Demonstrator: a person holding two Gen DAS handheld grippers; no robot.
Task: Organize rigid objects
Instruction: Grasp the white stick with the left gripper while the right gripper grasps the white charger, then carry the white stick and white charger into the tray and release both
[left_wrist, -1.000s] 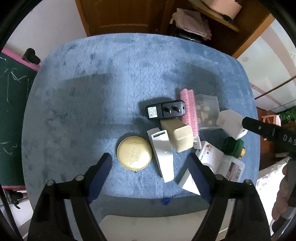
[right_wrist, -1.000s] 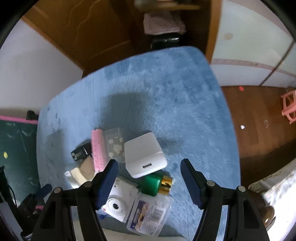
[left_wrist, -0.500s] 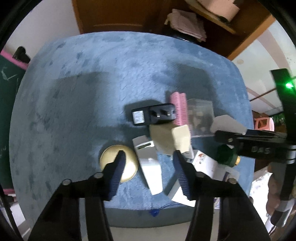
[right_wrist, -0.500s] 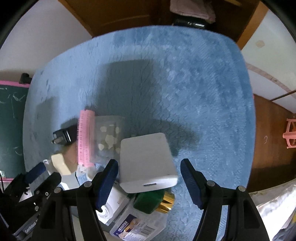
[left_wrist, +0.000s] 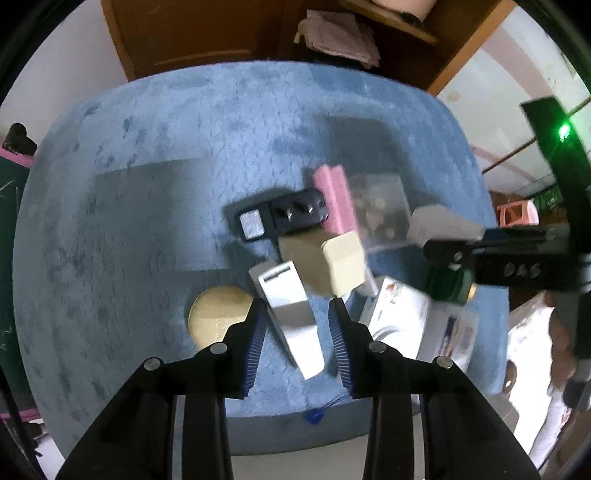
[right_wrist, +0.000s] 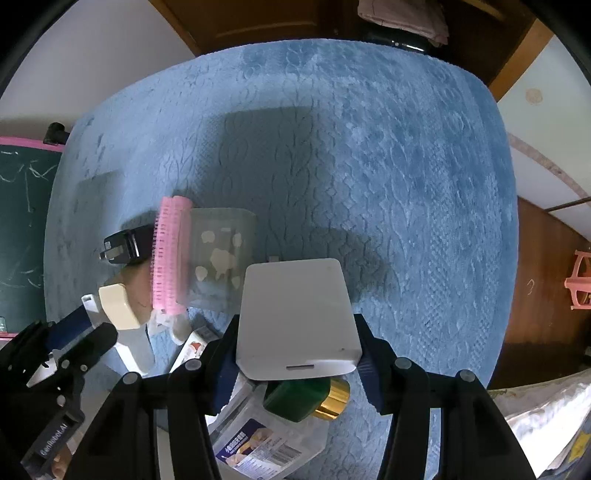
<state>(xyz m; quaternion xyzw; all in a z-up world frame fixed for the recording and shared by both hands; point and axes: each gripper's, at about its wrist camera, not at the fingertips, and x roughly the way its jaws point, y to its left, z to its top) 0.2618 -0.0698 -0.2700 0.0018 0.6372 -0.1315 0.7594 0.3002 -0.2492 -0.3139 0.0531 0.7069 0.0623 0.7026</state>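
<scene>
Left wrist view: the left gripper (left_wrist: 297, 317) hangs low over the near edge of the blue blanket (left_wrist: 147, 184), its blue-padded fingers parted on either side of a long white wedge-shaped device (left_wrist: 291, 314). A gap shows on both sides, so the jaws are open and touch nothing. Just left of the left finger lies a round gold tin (left_wrist: 218, 315). Beyond the white device a beige block (left_wrist: 328, 264) leans on it, with a black plug adapter (left_wrist: 282, 218) and a pink hair roller (left_wrist: 334, 203) behind. The clutter is packed into the near right part of the blanket; the whole left half and the far stretch up to the wooden cabinet (left_wrist: 207, 33) lie open. The right gripper (left_wrist: 480, 247) reaches in from the right edge, blurred.

Right wrist view: the right gripper (right_wrist: 295, 354) has its pads pressed against both sides of a white rectangular box (right_wrist: 295, 314), gripping it above a green bottle with a gold cap (right_wrist: 303, 397) and a clear labelled container (right_wrist: 266, 443). Left of the box sit a clear plastic case (right_wrist: 221, 254) and the pink roller, touching each other. The blanket ahead and to the right is bare as far as its curved edge, where the wooden floor (right_wrist: 546, 277) begins.
</scene>
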